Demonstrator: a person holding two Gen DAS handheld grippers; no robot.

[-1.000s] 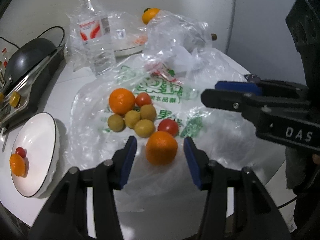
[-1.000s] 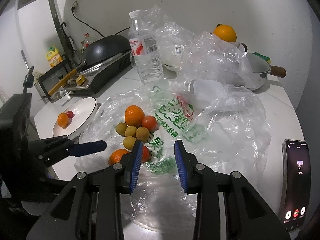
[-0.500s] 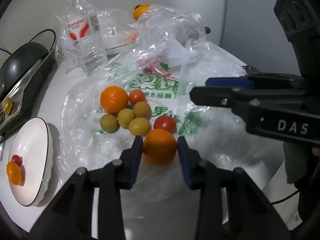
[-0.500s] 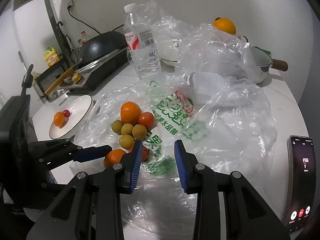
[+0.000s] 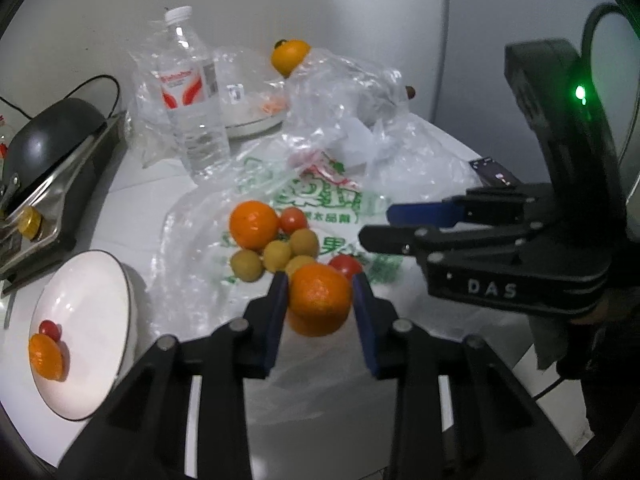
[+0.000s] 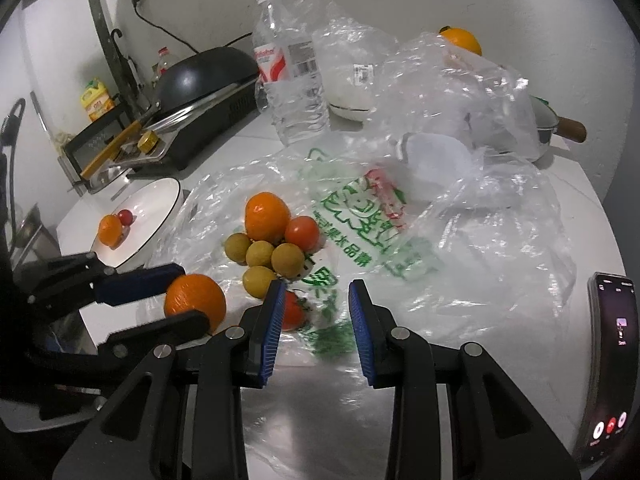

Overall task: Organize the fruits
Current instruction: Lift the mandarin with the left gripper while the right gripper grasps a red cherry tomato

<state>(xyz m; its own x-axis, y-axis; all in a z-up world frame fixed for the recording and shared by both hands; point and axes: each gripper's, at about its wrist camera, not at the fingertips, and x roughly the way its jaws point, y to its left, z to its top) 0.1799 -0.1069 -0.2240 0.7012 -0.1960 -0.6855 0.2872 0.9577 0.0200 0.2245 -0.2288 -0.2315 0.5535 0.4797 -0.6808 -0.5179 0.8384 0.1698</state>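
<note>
My left gripper (image 5: 318,296) is shut on a small orange (image 5: 318,300), held just above the printed plastic bag (image 5: 320,196). On the bag lies a pile: another orange (image 5: 253,224), a tomato (image 5: 294,220), several yellow-green longans (image 5: 246,266) and a second tomato (image 5: 346,266). At the left a white plate (image 5: 100,300) holds an orange (image 5: 46,356) and a cherry tomato (image 5: 50,328). My right gripper (image 6: 316,300) hovers open over the bag. A tomato (image 6: 294,312) sits half hidden behind its left pad.
A water bottle (image 5: 192,108) stands behind the pile. Crumpled clear bags (image 6: 460,92) cover a bowl and a wooden-handled pan (image 6: 560,126), with an orange (image 6: 462,38) on top. A black wok on a stove (image 6: 204,76) is far left. A phone (image 6: 610,364) lies at the right edge.
The left jaws closed onto the near orange and lifted it slightly off the bag. The right gripper sank a little toward the bag, with its jaws unchanged.
</note>
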